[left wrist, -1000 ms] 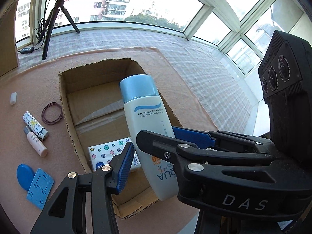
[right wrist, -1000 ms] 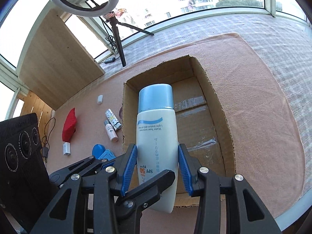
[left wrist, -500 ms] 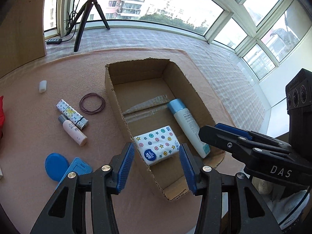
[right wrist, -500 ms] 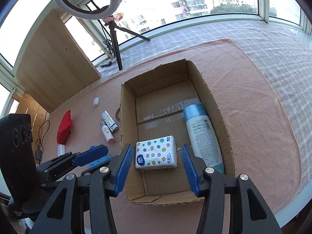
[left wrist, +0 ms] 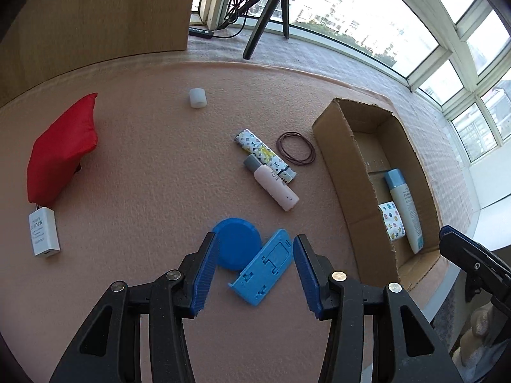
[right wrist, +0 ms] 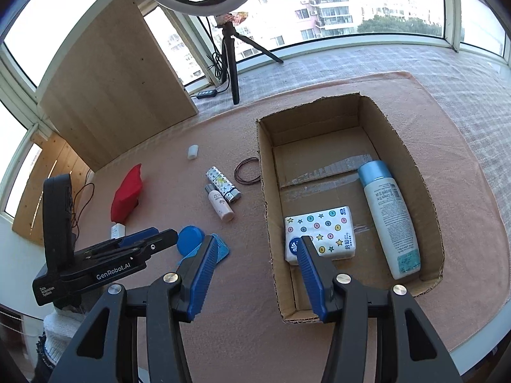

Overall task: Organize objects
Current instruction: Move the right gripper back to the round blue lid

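The cardboard box (right wrist: 424, 191) (left wrist: 348, 188) holds a white bottle with a blue cap (right wrist: 388, 217) (left wrist: 404, 210) along its right wall and a star-patterned tissue pack (right wrist: 321, 233) (left wrist: 392, 220) beside it. My left gripper (left wrist: 254, 242) (right wrist: 150, 237) is open over a blue round lid (left wrist: 236, 242) (right wrist: 190, 239) and a blue flat stand (left wrist: 262, 268). My right gripper (right wrist: 255, 242) is open and empty above the box's near left wall. A small pink bottle (left wrist: 273, 185) (right wrist: 220, 204), a patterned tube (left wrist: 262, 154) (right wrist: 222, 183) and hair bands (left wrist: 295, 151) (right wrist: 247, 170) lie on the mat.
A red pouch (left wrist: 60, 146) (right wrist: 126, 191), a white charger block (left wrist: 43, 231) and a small white cap (left wrist: 197, 98) (right wrist: 192, 152) lie at the left. A tripod with ring light (right wrist: 230, 60) and a wooden board (right wrist: 118, 73) stand at the back. The mat ends near the window ledge (left wrist: 479, 191).
My right gripper let go of the blue-capped bottle, which now lies in the box. My left gripper swung left from the box to the blue lid and stand.
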`<state>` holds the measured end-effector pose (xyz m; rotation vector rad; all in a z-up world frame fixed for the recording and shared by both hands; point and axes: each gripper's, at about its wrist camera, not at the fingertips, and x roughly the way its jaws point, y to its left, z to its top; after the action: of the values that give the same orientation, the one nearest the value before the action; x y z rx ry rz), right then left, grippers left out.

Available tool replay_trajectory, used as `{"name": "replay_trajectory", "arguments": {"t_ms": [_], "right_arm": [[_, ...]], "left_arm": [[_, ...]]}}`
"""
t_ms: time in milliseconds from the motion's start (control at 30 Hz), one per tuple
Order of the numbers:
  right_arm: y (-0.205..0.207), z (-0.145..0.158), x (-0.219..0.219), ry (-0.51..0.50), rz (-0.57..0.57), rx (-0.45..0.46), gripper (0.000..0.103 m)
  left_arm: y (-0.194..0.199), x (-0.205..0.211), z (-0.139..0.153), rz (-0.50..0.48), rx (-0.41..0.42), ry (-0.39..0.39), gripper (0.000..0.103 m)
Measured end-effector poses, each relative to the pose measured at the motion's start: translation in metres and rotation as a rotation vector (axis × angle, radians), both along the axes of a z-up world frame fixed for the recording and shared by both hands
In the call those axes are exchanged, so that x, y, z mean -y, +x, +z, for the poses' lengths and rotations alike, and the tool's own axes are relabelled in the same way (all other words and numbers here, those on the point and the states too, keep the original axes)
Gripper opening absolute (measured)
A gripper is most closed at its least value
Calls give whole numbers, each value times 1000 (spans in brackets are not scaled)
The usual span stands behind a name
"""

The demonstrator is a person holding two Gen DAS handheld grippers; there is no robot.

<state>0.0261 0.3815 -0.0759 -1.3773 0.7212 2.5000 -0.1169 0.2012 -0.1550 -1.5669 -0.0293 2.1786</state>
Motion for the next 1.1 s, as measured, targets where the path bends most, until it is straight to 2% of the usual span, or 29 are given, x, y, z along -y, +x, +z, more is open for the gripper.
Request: {"name": "replay_trajectory", "arguments": {"t_ms": [233, 567, 967, 1100], "right_arm": [[-6, -6, 41, 89, 22, 44, 48], [-3, -6, 69, 158, -9, 67, 48], [11, -11, 57, 111, -88, 81, 48], [12, -12, 56, 106, -100, 87, 48]], "left_arm": [[-21, 19, -15, 19, 15, -78, 52], [-29, -7, -40, -67, 52, -133, 52], [-42, -29, -57, -129, 122, -122, 52], [-43, -37, -57, -149, 114, -132, 51]]}}
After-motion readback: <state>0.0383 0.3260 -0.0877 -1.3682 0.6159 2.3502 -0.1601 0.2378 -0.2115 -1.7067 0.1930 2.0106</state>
